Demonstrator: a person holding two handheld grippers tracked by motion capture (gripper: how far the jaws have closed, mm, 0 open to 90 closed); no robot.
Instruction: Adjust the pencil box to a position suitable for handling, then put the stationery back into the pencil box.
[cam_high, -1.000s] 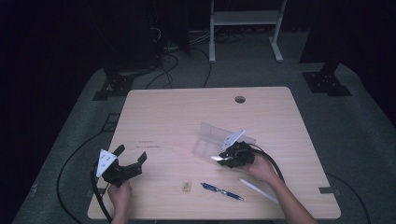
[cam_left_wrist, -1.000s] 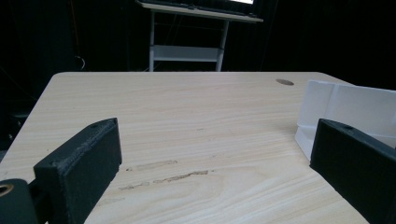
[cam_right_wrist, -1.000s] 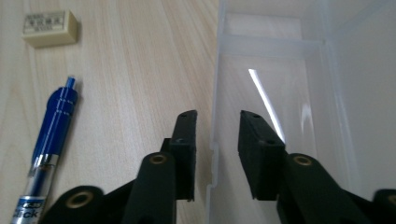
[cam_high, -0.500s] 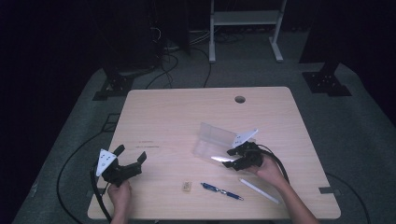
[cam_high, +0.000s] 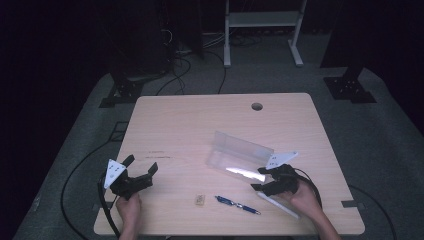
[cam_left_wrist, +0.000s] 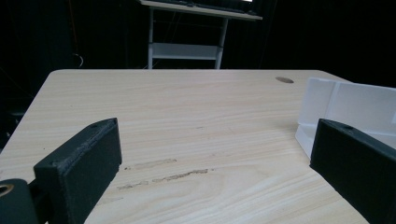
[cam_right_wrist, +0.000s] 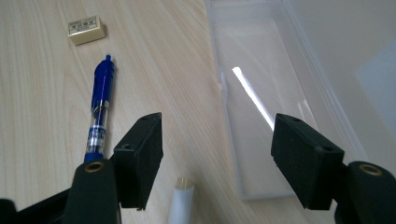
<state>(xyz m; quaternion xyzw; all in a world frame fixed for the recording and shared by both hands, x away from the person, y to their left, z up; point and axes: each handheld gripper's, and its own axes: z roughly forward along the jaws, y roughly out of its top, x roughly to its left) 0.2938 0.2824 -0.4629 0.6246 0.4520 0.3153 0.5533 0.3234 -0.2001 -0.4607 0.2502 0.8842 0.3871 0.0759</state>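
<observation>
An open clear plastic case (cam_high: 239, 157) lies right of the table's middle, its lid standing up; its tray (cam_right_wrist: 275, 107) is bare inside and its lid edge (cam_left_wrist: 350, 105) appears in the left gripper view. A blue pen (cam_high: 237, 204) (cam_right_wrist: 99, 114) lies near the front edge, with a small tan eraser (cam_high: 200, 200) (cam_right_wrist: 86, 30) to its left. A white stick (cam_high: 278, 204) (cam_right_wrist: 181, 203) lies under the right hand. My right gripper (cam_high: 262, 180) (cam_right_wrist: 219, 149) hovers open over the case's near end and the stick. My left gripper (cam_high: 141, 167) (cam_left_wrist: 210, 163) rests open at the front left, empty.
The wooden table (cam_high: 200, 130) has a cable hole (cam_high: 257, 106) near its far edge and faint scuff marks (cam_left_wrist: 163, 170). Cables (cam_high: 82, 165) trail off the left side onto the grey floor. A white metal stand (cam_high: 260, 30) is beyond the table.
My right gripper has drawn back from the case toward the front right edge, now open over the white stick. The left gripper has stayed put.
</observation>
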